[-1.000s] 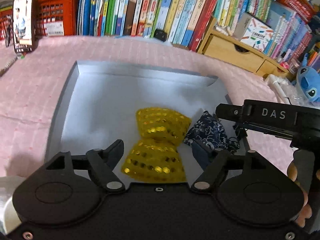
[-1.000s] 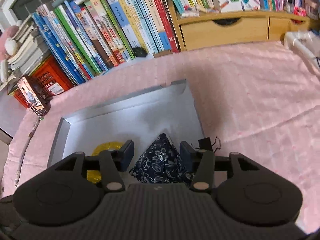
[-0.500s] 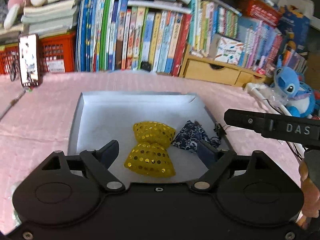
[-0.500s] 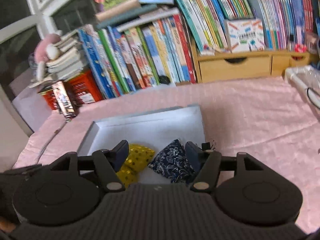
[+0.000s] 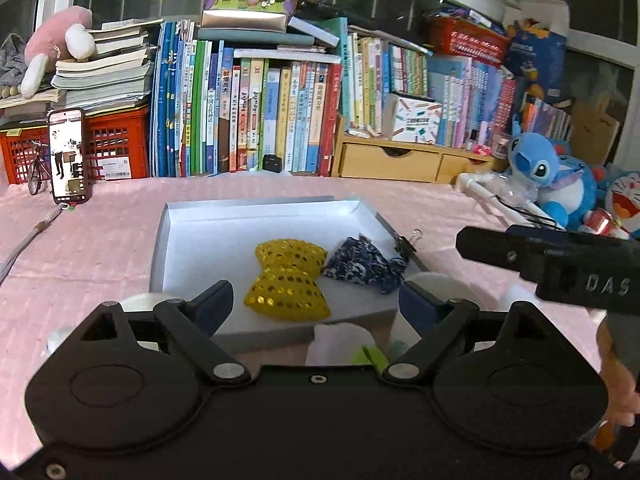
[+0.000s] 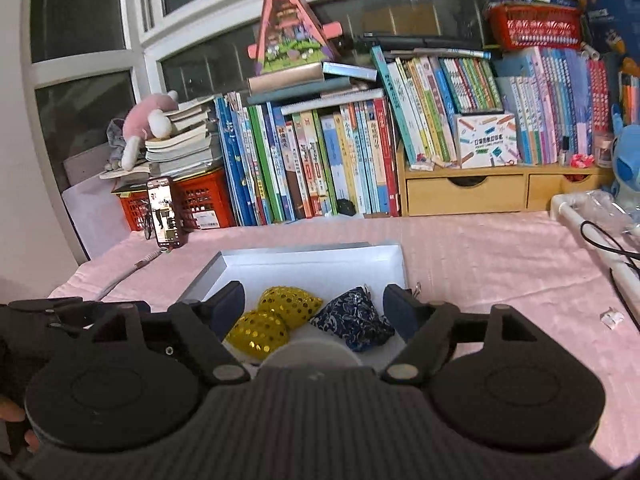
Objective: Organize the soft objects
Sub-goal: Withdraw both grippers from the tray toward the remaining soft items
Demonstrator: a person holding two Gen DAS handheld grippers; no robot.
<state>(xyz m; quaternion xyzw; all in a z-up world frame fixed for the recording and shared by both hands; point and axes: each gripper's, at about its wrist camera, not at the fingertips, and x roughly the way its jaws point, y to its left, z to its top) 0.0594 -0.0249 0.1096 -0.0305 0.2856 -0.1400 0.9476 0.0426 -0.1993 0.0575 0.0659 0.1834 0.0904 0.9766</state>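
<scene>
We see two soft pieces lying in a shallow white box (image 5: 172, 240) on the pink-covered table (image 5: 88, 248). The yellow sequinned bow-shaped cushion (image 5: 288, 276) is pinched at its middle into two puffed lobes spangled with gold discs. Touching its right side is the navy floral pouch (image 5: 362, 266), crumpled, with a small white pattern, near the box's right wall.

The left hand-held gripper (image 5: 316, 300) is released, its jaws opening, nothing between them. The right hand-held gripper (image 6: 314, 306) is likewise released and opening; both pieces show beyond its gap, neither touched.

Against a second ago, both grippers have drawn back from the box and their jaws stand wider. The pouch then sat between the right gripper's pads; now it lies free. Both pieces lie as they did in the box. More of the bookshelf (image 5: 260, 112) and window now shows behind.

We count one cushion, one pouch, one box, two grippers, one phone (image 5: 67, 156) propped upright and two red crates (image 5: 116, 144) behind it
</scene>
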